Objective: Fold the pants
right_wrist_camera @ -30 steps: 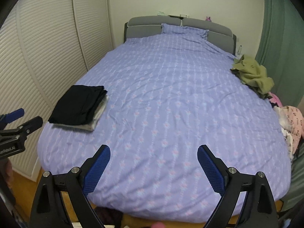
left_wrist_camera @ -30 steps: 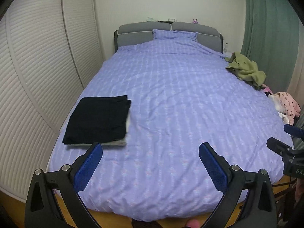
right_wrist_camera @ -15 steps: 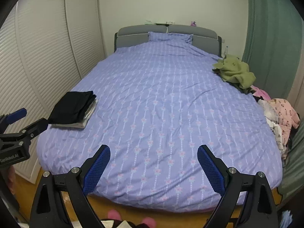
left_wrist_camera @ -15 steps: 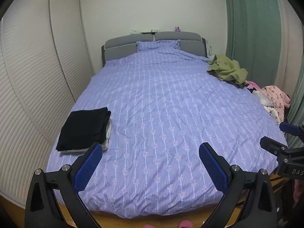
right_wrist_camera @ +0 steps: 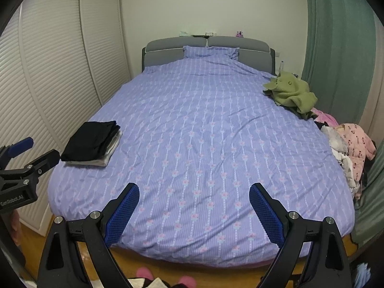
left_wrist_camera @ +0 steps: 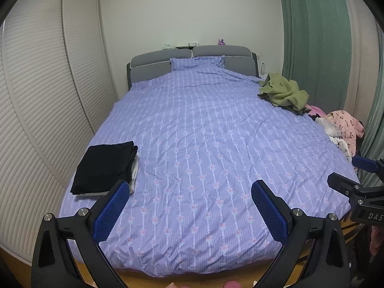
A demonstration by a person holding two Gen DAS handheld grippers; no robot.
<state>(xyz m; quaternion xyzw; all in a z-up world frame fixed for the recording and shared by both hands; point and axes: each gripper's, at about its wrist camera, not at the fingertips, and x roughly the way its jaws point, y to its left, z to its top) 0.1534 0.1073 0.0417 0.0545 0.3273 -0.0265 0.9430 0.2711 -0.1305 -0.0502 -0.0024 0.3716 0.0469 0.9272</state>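
Both grippers are held level above the foot of the bed, pointing toward the grey upholstered headboard (left_wrist_camera: 192, 56), with nothing between their fingers. The left gripper (left_wrist_camera: 189, 206) has its two blue mesh-padded fingers (left_wrist_camera: 111, 212) spread wide apart, released. The right gripper (right_wrist_camera: 194, 210) stands the same way, its blue pads (right_wrist_camera: 266, 214) set wide and empty. In the left wrist view the right gripper appears at the right edge, just off the bed's near right corner; in the right wrist view the left gripper appears at the left edge, beside the bed's near left corner.

The folded black pants (left_wrist_camera: 105, 165) lie flat on the lilac flower-striped duvet (left_wrist_camera: 204, 144) near the bed's left edge, toward the foot, stacked on a folded pale grey garment (right_wrist_camera: 109, 154) whose edges show beneath them. Neither gripper touches the stack.

At the bed's right edge, toward the head, lies a crumpled olive-green knitted garment (right_wrist_camera: 291, 93). Further down the right edge a heap of pink patterned and white clothes (right_wrist_camera: 352, 144) hangs over the side. A matching lilac pillow (left_wrist_camera: 196, 63) leans on the headboard. White slatted wardrobe doors (left_wrist_camera: 43, 96) run along the left, a green curtain (left_wrist_camera: 316, 36) along the right.
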